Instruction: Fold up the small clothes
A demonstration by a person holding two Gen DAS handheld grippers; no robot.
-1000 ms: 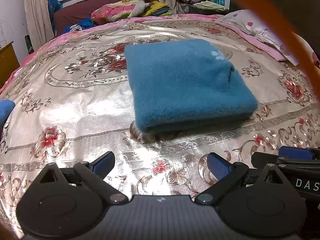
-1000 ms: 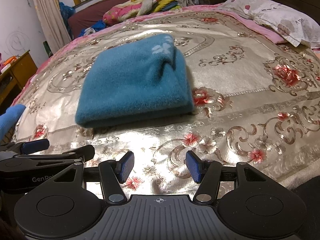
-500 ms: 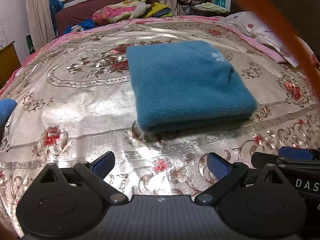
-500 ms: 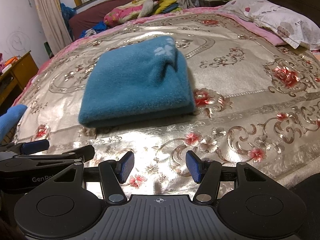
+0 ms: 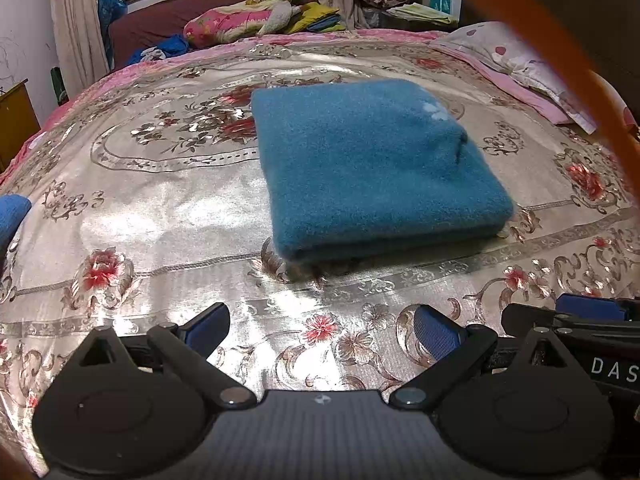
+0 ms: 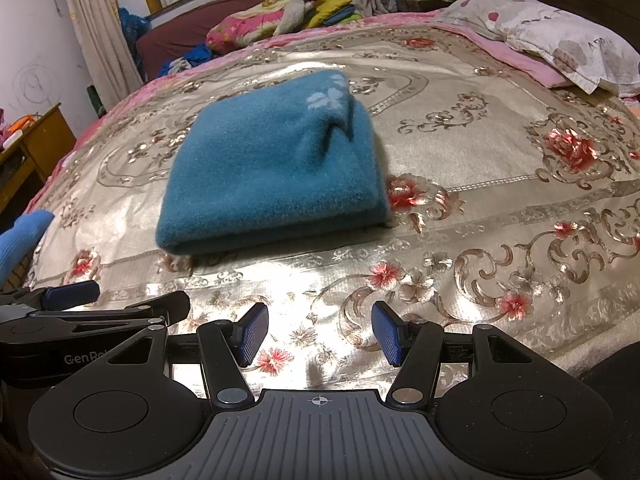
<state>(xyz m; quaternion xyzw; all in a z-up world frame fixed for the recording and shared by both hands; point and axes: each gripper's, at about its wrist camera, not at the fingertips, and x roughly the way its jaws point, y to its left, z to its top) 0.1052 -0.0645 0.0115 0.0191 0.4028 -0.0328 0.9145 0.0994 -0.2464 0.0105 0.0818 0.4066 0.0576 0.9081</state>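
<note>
Two sets of tongs are seen from cameras mounted on them, both held low over the near edge of a bed. On the left, the left tongs [image 5: 322, 330] are spread wide, with nothing between the blue pads [image 5: 208, 326]; only the bedspread shows in the gap. From the right camera, the same tongs [image 6: 72, 294] are glimpsed side-on at the left edge of the picture. Just beside them, the right tongs [image 6: 320, 334] are spread about halfway, and nothing is pinched between their ribbed blue pads [image 6: 386, 334].

A shiny cream bedspread [image 5: 160, 208] with red flowers and scrollwork is stretched across the bed. A blue fleece garment [image 5: 372, 164] is laid on it, folded into a thick, neat rectangle, its folded edge turned toward the cameras. It rests near the middle of the bed, well apart from both tongs. A pale flower motif [image 6: 326, 98] is seen near its far right corner, beside a small crease.

Farther right, a spotted pillow [image 6: 560, 36] is set at the bed's far corner. Behind the bed, a heap of bright bedding [image 5: 248, 20] is piled below a window, and a curtain [image 5: 76, 20] hangs at the far left. A blurred orange strap [image 5: 560, 40] crosses the upper right of the left view.
</note>
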